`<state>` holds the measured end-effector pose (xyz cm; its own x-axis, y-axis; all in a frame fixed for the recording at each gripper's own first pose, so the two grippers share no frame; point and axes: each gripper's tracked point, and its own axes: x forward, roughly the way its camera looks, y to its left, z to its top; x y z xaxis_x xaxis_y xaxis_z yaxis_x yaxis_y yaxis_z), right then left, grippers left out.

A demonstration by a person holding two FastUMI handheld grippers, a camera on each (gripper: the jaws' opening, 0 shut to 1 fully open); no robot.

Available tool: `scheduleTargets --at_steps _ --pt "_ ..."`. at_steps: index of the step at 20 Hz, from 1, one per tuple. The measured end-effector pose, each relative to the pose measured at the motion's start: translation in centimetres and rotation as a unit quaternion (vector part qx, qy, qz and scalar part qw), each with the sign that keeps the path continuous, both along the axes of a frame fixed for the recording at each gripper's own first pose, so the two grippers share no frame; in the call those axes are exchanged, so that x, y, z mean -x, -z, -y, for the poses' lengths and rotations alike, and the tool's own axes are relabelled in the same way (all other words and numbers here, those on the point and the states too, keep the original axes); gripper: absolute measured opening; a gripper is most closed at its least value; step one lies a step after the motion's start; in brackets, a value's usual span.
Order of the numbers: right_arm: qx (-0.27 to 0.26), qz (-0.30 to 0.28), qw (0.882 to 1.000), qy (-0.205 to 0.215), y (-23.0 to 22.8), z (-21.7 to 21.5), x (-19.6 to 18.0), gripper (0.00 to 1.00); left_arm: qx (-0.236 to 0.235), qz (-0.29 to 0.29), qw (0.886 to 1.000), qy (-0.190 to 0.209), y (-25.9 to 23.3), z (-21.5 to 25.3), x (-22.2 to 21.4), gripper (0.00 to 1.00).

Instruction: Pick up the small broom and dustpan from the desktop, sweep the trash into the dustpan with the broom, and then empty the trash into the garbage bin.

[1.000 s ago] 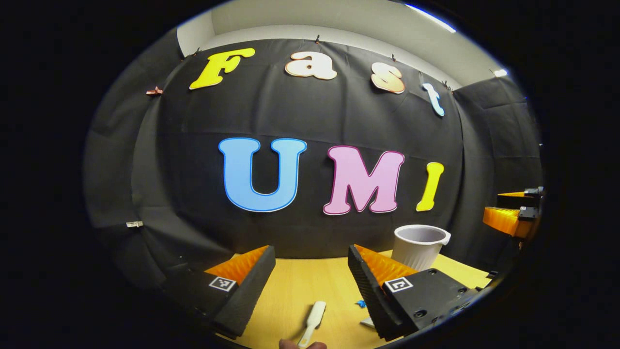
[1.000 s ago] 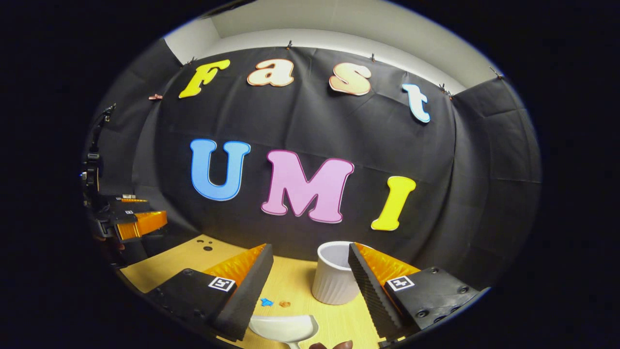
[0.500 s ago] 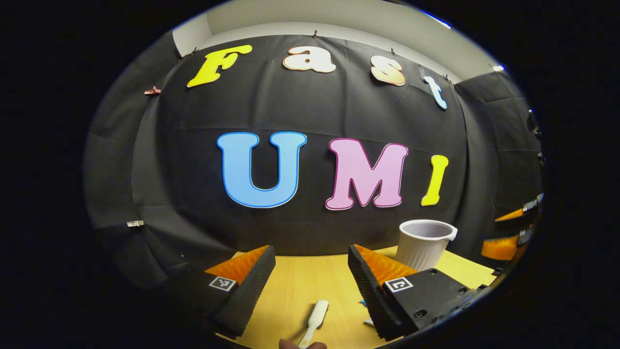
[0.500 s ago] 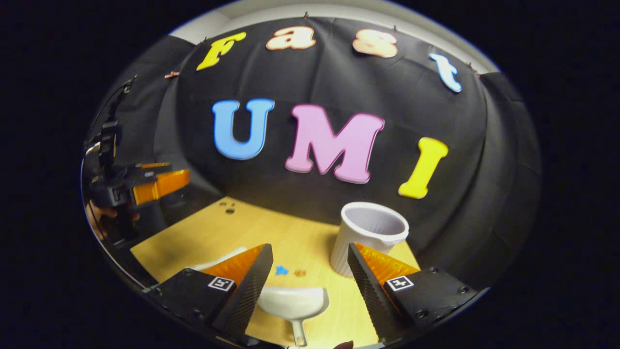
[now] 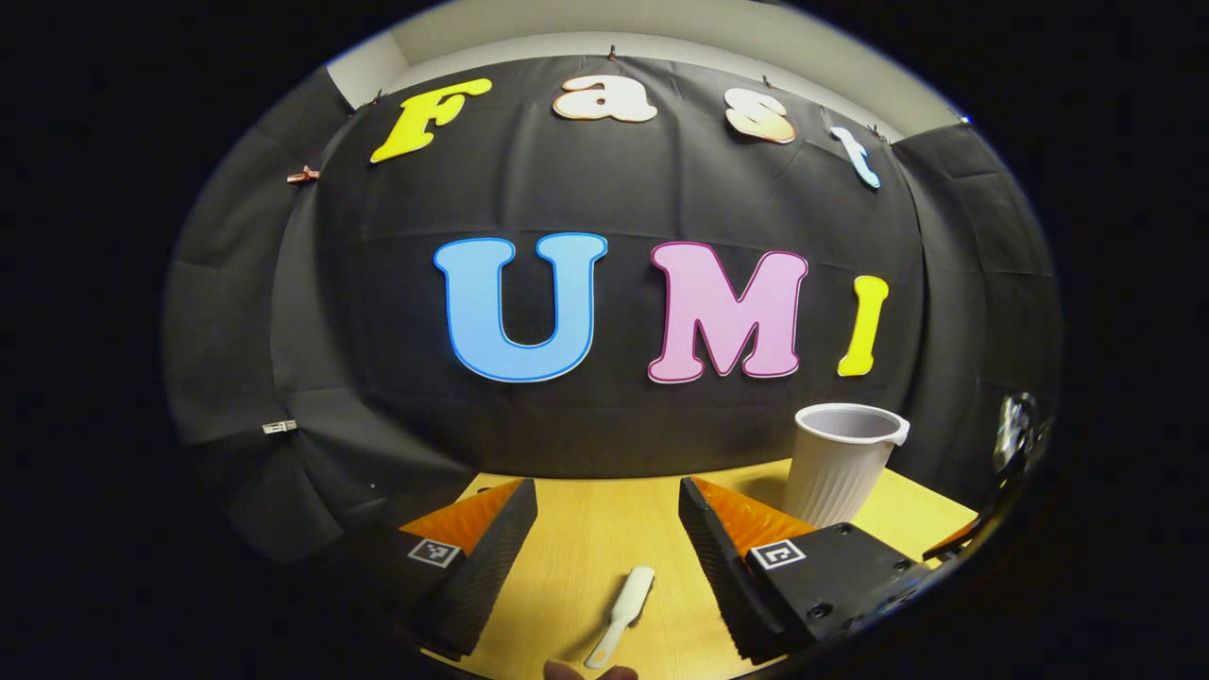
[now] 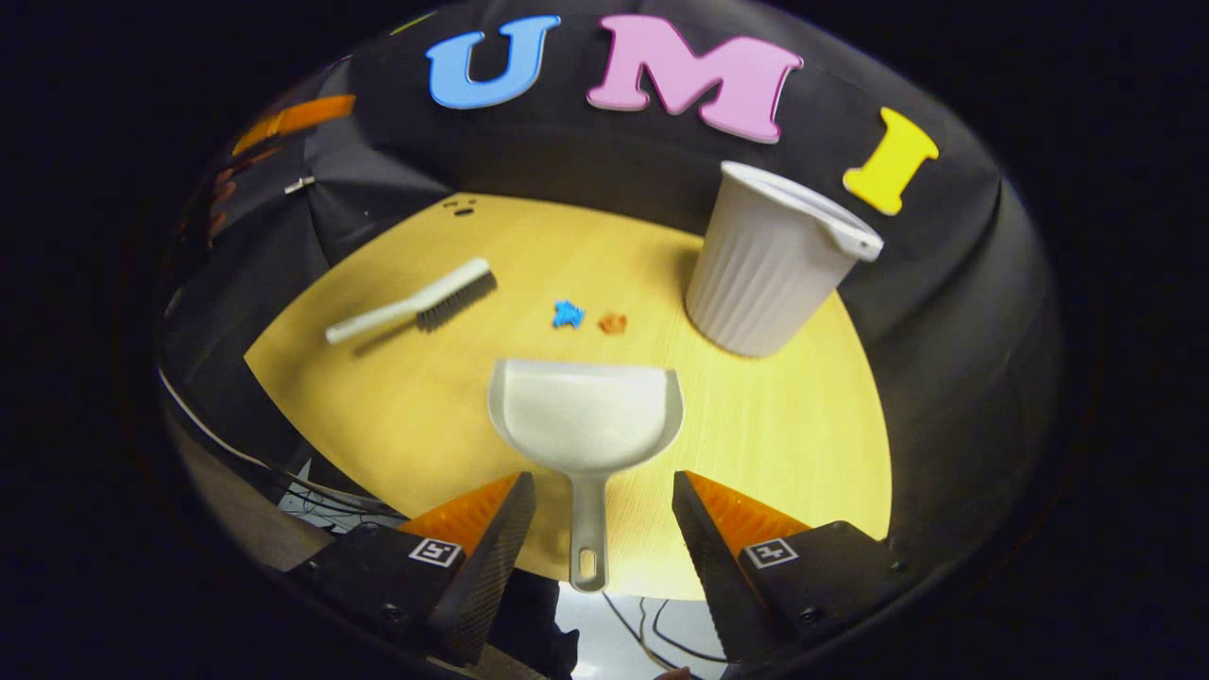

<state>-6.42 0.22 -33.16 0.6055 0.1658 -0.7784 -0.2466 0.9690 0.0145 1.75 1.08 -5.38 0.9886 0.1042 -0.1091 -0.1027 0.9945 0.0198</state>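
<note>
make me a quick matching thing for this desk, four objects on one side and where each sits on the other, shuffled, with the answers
Things, in the right gripper view:
1. broom
2. dustpan
3. garbage bin
4. blue scrap

Places:
A. far right of the desk, upright
B. just left of the orange scrap
C. nearest, handle towards the right gripper
D. lying on the left side

Pairs: 1-D, 2-C, 3-A, 4-B

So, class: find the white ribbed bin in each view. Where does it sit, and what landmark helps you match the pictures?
Left gripper view: garbage bin stands lower right, on the desk's far edge.
Right gripper view: bin stands upper right, beyond the dustpan.
Shared landmark: the small broom.
</note>
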Motion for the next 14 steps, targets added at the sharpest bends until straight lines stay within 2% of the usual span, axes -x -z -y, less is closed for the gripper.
scheduleTargets --at_steps 3,7,11,14 --pt "-0.016 -0.056 0.998 0.015 5.1 -0.3 0.1 0.90 -0.001 -0.005 1.000 -0.009 0.6 -0.3 0.7 0.95" --pt "-0.029 -0.108 0.993 0.042 9.7 -1.0 -1.1 0.88 -0.006 -0.015 1.000 -0.022 1.2 -0.7 1.5 0.95" --pt "-0.023 -0.136 0.989 0.047 11.3 -1.6 -2.5 0.87 -0.001 -0.020 0.999 -0.029 1.8 -1.2 2.1 0.96" --pt "-0.026 -0.149 0.987 0.045 11.6 -2.0 -2.9 0.76 -0.003 -0.028 0.999 -0.035 2.4 -1.4 2.0 0.95"
